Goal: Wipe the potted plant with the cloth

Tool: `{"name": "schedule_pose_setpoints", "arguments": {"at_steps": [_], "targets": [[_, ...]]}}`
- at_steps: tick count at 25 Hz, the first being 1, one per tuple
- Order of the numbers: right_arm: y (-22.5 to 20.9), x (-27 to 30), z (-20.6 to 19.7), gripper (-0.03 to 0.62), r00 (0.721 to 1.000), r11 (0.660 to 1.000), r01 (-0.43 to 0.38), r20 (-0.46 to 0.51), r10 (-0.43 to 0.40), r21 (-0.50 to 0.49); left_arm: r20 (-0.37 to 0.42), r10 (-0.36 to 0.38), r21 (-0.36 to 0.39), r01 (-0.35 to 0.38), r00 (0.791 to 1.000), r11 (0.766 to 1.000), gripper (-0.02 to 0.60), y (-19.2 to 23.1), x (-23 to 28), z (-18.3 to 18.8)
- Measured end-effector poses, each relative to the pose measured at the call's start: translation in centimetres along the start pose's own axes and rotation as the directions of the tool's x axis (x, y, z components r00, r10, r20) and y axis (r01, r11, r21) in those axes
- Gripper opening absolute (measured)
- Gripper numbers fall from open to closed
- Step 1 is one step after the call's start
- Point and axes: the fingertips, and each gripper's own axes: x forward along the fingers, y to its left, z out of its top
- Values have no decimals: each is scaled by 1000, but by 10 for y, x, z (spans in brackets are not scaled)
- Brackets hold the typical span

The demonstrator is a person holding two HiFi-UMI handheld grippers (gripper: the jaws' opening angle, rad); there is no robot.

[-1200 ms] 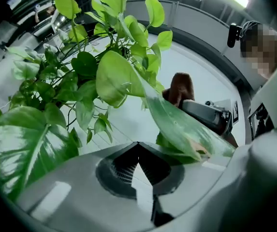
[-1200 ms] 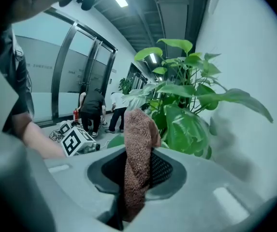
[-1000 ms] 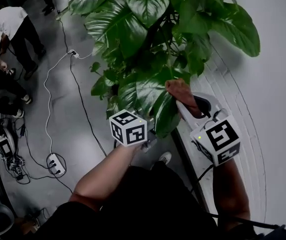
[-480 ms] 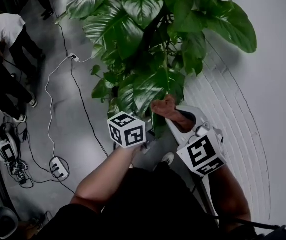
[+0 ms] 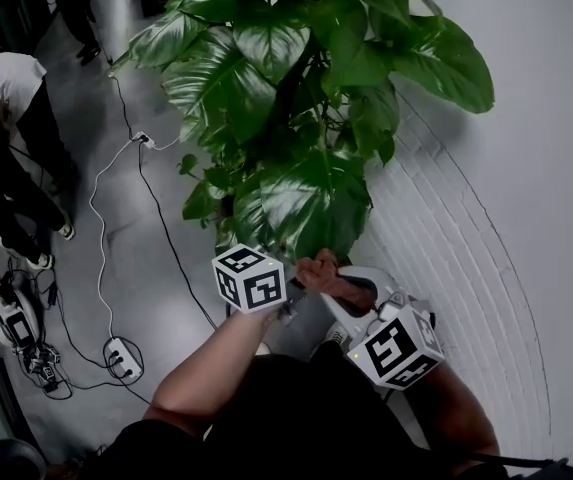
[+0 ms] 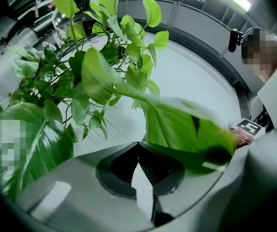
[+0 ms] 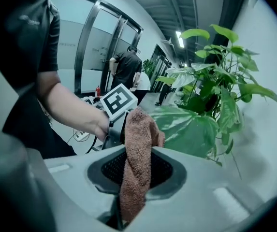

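Your right gripper (image 7: 136,164) is clamped tight on the brown cloth (image 7: 138,149), which stands up out of the jaws in a bunched roll. It sits at the near, low edge of the plant (image 5: 286,98), just under the tip of the lowest big leaf (image 5: 311,203). I cannot tell whether it is touching. Your left gripper (image 6: 139,154) is at that same low edge, beside the cloth. Its jaws are only a narrow slit apart with nothing between them (the leaf drapes past the right jaw, not into the gap). No leaf shows clear signs of wiping, so I judge the job early. The whole upper crown of the plant is still to do.
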Motion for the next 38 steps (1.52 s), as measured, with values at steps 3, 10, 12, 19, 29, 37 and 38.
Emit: {"name": "schedule_pose_setpoints", "arguments": {"at_steps": [3, 10, 12, 19, 29, 37, 38], "targets": [[8, -4, -4, 66, 999, 999, -34, -10, 34, 22, -33, 11, 21, -10, 999, 1000, 17, -3, -4, -5], [12, -27, 6, 65, 995, 992, -90, 49, 86, 87, -70, 69, 64, -65, 995, 996, 17, -8, -30, -5], [22, -30, 7, 66, 991, 987, -126, 59, 121, 99, -74, 90, 67, -85, 993, 994, 17, -8, -40, -11], [53, -13, 4, 66, 975, 971, -219, 69, 213, 92, -77, 178, 54, -174, 981, 983, 17, 9, -77, -26], [41, -29, 34, 66, 969, 970, -190, 189, 161, 149, -98, 251, 153, -235, 963, 960, 17, -3, -99, -16], [22, -47, 19, 66, 946, 953, -214, 289, 147, 215, -83, 352, 165, -335, 932, 927, 17, -15, -110, -19], [18, -52, 18, 65, 940, 950, -217, 312, 141, 225, -83, 360, 170, -343, 929, 924, 17, -20, -109, -21]]}}
